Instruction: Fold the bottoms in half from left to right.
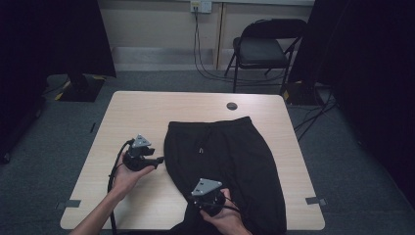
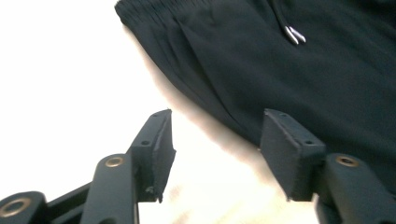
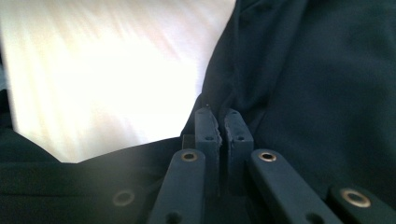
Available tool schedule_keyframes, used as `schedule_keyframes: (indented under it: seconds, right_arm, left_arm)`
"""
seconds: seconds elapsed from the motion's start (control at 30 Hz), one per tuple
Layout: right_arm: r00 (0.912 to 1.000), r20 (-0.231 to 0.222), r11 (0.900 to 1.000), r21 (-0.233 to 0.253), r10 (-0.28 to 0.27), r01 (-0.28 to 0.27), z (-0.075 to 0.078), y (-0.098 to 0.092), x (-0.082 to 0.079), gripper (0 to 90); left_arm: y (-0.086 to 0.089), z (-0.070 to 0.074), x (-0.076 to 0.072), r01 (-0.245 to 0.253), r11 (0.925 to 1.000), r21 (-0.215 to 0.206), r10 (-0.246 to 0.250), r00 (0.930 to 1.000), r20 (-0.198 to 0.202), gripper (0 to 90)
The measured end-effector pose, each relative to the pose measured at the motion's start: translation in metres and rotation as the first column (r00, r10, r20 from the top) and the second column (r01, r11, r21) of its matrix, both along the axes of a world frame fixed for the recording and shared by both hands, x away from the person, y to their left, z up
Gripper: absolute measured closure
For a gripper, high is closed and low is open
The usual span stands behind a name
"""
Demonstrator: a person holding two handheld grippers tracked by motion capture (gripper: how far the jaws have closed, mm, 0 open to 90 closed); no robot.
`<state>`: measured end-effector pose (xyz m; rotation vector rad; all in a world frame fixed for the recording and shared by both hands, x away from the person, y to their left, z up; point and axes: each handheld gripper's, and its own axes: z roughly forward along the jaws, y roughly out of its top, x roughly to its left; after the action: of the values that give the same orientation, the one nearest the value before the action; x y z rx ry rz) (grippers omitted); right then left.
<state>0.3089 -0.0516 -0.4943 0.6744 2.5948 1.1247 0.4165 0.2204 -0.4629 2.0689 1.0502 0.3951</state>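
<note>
We've got our left gripper (image 1: 157,160) held low out to the left, jaws spread wide apart, forearm coming in at an angle. Our right gripper (image 3: 223,122) sits close to our body, jaws squeezed nearly together, right hand (image 1: 226,218) wrapped round its handle.

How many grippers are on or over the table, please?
2: the left gripper is beside the black trousers, jaws open; the right gripper is near the front edge, shut on them.

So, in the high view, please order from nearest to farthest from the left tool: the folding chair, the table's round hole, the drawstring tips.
From the left tool:
1. Drawstring tips, on the black trousers.
2. Round hole, near the table's far edge.
3. Folding chair, on the floor behind the table.
</note>
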Motion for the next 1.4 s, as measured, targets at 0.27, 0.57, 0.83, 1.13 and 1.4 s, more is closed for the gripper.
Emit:
schedule_keyframes:
  seconds: [0.27,0.57,0.83,1.13,1.4]
  right_arm:
    - [0.9992,-0.009,0.999,0.001,0.039,-0.039,0.000,0.006,-0.013,87.0]
    - [0.9991,-0.013,0.999,0.006,0.041,-0.041,0.000,0.006,-0.013,86.7]
    - [0.9989,-0.015,0.999,0.010,0.045,-0.045,0.000,0.006,-0.012,86.6]
    - [0.9991,-0.033,0.999,0.033,0.028,-0.027,0.003,0.008,-0.007,86.8]
    - [0.9999,0.003,0.992,0.123,0.015,-0.015,0.034,0.005,-0.004,86.9]
  left_arm:
    - [-0.009,-0.009,0.040,-0.051,0.9983,-0.027,0.051,0.9987,-0.009,56.1]
    - [-0.016,-0.025,0.056,-0.089,0.9961,-0.002,0.088,0.9953,-0.039,42.9]
    - [-0.030,-0.034,0.050,-0.053,0.9976,0.045,0.052,0.9985,0.015,60.4]
    - [-0.023,-0.033,0.054,-0.081,0.9945,-0.066,0.078,0.9956,-0.052,89.4]
    - [-0.003,0.006,0.057,-0.110,0.9730,-0.203,0.112,0.9937,0.000,89.5]
